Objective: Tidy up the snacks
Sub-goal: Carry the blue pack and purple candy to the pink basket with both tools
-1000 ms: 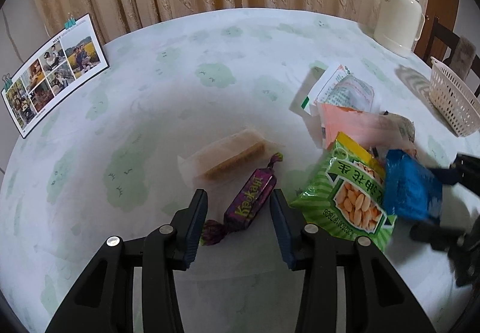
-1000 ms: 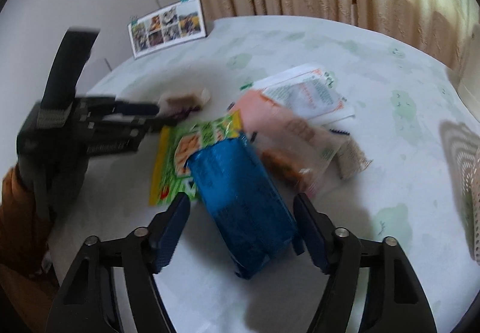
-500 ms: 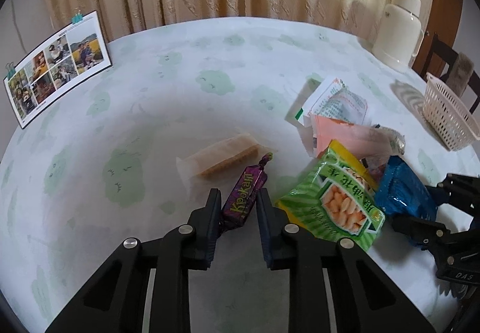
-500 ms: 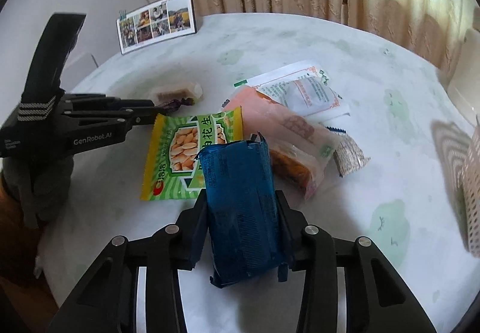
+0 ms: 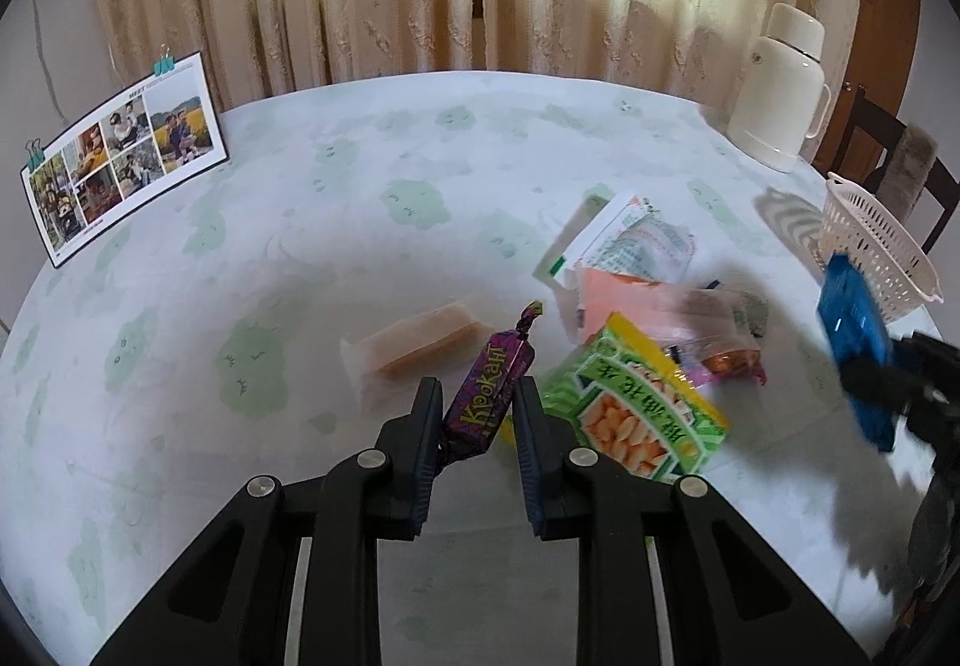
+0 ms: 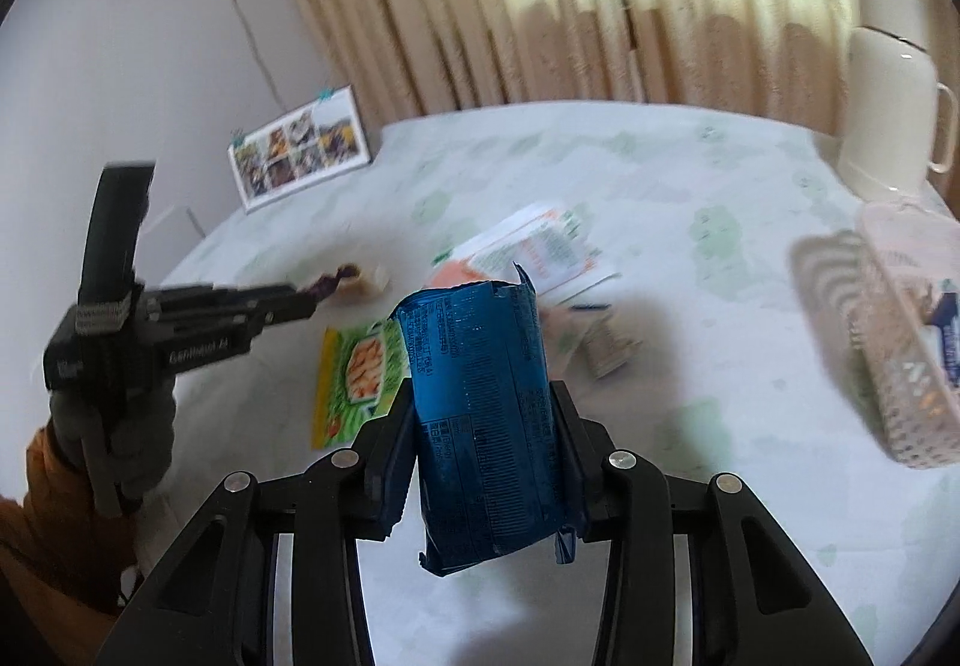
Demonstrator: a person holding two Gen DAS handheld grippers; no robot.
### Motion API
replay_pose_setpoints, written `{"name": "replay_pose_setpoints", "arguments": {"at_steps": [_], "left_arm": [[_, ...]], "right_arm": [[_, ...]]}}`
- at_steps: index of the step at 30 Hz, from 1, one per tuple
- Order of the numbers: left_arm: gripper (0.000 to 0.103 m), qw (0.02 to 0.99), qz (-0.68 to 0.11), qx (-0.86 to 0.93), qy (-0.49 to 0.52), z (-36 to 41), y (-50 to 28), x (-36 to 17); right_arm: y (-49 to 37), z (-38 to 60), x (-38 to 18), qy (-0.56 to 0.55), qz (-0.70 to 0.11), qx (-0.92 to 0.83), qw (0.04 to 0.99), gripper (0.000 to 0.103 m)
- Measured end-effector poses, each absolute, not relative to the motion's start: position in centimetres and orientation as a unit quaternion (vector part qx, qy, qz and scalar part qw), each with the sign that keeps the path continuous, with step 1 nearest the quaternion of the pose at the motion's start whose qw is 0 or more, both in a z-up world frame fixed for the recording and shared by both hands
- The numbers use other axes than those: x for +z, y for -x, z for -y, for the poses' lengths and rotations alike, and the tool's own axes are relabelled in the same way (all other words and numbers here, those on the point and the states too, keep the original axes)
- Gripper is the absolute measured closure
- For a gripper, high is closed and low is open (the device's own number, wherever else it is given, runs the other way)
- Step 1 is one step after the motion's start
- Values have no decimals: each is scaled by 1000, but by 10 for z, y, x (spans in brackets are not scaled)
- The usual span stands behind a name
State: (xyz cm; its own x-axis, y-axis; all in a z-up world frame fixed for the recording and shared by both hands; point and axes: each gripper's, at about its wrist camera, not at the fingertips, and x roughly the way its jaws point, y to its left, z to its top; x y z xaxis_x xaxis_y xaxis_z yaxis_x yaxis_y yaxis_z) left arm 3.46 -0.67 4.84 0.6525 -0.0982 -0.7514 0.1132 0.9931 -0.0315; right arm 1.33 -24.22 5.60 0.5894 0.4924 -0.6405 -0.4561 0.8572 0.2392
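My left gripper (image 5: 477,396) is shut on a purple wrapped candy (image 5: 489,396), which hangs just above the tablecloth. My right gripper (image 6: 483,408) is shut on a blue snack packet (image 6: 486,414) and holds it up off the table; that packet (image 5: 855,333) also shows at the right of the left wrist view. On the table lie a green peanut bag (image 5: 636,414), a wafer bar in a clear wrapper (image 5: 420,345), a pink packet (image 5: 648,300) and a white sachet (image 5: 624,240). A white basket (image 6: 900,330) stands at the right with a packet inside.
A cream thermos jug (image 5: 780,90) stands at the far right of the round table (image 5: 300,222). A photo calendar (image 5: 120,150) leans at the far left. Curtains hang behind. A chair (image 5: 888,150) stands past the basket. A gloved hand and orange sleeve (image 6: 66,486) hold the left gripper.
Both grippers closed: the left on the purple candy, the right on the blue packet. Both have since lifted their snacks off the table, and the right one has swung toward the basket.
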Motion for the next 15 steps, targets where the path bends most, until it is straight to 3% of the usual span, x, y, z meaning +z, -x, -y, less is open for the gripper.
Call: {"name": "replay_pose_setpoints", "arguments": {"at_steps": [15], "left_arm": [[82, 913, -399, -80, -24, 40, -34, 65]], "right_arm": [[-30, 349, 103, -104, -289, 133, 942, 61]]}}
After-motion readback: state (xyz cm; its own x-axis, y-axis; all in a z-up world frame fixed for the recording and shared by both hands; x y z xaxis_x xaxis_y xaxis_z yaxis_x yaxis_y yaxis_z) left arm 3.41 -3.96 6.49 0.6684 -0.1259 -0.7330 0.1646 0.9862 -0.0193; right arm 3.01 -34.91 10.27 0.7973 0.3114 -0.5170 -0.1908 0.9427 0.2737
